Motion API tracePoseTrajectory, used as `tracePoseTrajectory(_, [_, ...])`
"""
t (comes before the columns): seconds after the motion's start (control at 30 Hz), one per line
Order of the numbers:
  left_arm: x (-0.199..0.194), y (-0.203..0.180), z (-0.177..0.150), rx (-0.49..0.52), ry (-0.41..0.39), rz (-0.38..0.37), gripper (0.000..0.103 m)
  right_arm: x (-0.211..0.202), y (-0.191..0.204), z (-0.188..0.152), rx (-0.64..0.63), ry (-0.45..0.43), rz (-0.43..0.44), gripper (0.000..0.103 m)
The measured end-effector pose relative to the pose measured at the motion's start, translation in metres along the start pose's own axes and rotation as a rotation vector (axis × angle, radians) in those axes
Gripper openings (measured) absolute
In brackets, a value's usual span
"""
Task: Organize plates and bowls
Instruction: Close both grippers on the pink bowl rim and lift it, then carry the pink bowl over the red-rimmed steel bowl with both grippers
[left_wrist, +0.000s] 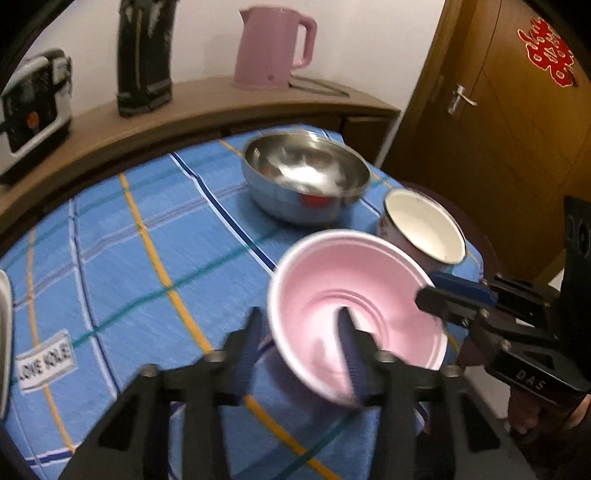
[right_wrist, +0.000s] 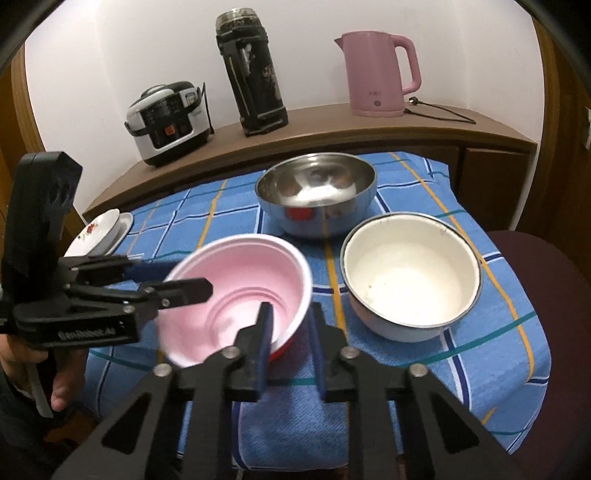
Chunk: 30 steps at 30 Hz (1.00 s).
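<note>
Both grippers pinch the pink bowl (right_wrist: 236, 295) at lower centre of frame, left gripper (left_wrist: 301, 347) and right gripper (right_wrist: 290, 339) each with fingers clamped across opposite rims, seemingly tilting it off the blue-clothed desk (right_wrist: 480, 350) for stacking beside the white bowl (right_wrist: 410, 280).

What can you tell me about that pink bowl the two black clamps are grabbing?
The pink plastic bowl is round, thin-walled, white-rimmed, with stepped rings inside and red outside. Empty, tilted, it sits over the blue checked cloth. The left gripper and right gripper each pinch its rim from opposite sides.
</note>
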<state>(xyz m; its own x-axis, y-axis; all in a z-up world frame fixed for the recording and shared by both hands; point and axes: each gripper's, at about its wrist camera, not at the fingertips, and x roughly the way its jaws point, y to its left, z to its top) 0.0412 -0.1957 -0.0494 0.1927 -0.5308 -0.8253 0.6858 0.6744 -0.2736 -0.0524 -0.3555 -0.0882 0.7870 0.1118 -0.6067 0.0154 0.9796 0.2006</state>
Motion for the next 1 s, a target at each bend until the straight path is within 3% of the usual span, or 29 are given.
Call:
tracePoseTrajectory(0.17, [-0.001, 0.001, 0.000, -0.024, 0.000, 0.014, 0.027, -0.008, 0.002, 0.005, 0.001, -0.042, 0.013, 0.013])
tracePoseTrajectory(0.37, [-0.028, 0.000, 0.017, -0.012, -0.088, 0.072, 0.027, -0.017, 0.011, 0.024, -0.015, -0.088, 0.045, 0.013])
tracePoseTrajectory(0.57, [-0.044, 0.005, 0.043, -0.025, -0.150, 0.078, 0.027, -0.026, 0.015, 0.050, -0.031, -0.139, 0.059, 0.013])
tracePoseTrajectory(1.0, [-0.050, -0.011, 0.112, 0.029, -0.250, 0.058, 0.027, -0.046, -0.006, 0.113, -0.046, -0.276, -0.020, 0.014])
